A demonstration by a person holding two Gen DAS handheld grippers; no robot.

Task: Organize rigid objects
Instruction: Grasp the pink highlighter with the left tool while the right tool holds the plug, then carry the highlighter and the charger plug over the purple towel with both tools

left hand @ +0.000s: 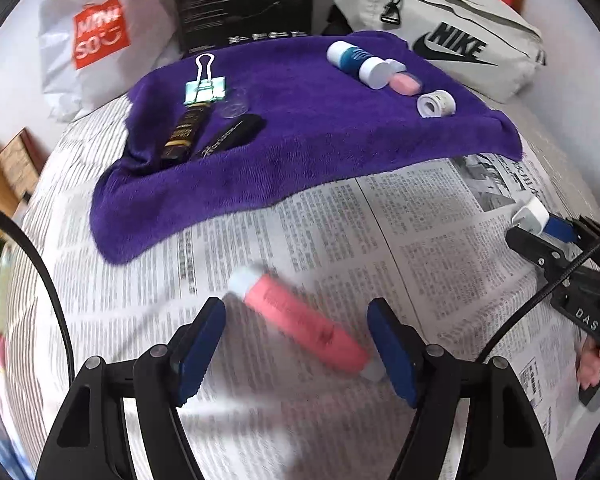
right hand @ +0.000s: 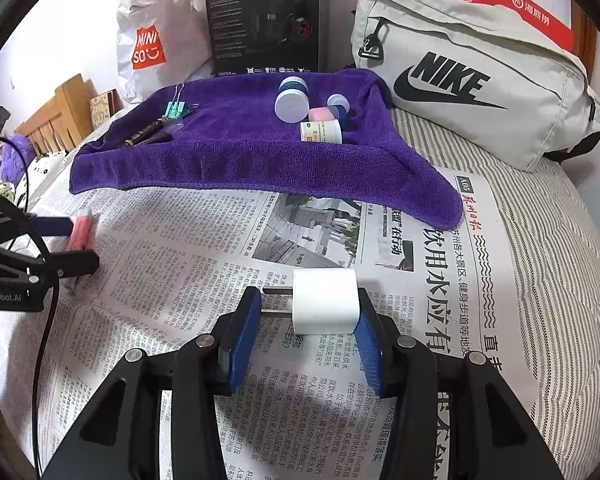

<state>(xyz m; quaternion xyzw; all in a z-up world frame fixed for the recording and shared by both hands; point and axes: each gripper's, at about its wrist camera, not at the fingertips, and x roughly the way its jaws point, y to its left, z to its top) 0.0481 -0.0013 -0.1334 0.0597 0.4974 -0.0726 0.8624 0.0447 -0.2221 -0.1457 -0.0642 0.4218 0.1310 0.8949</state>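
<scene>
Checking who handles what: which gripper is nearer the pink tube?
Left. The left gripper straddles the pink tube on the newspaper; the right gripper sits off to the side around a white plug.

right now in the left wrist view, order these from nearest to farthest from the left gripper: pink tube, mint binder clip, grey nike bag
1. Pink plastic tube with white caps: lying on the newspaper between the left gripper fingers.
2. Mint-green metal binder clip: on the purple towel, far left part.
3. Grey fabric Nike bag: behind the towel, upper right.
</scene>
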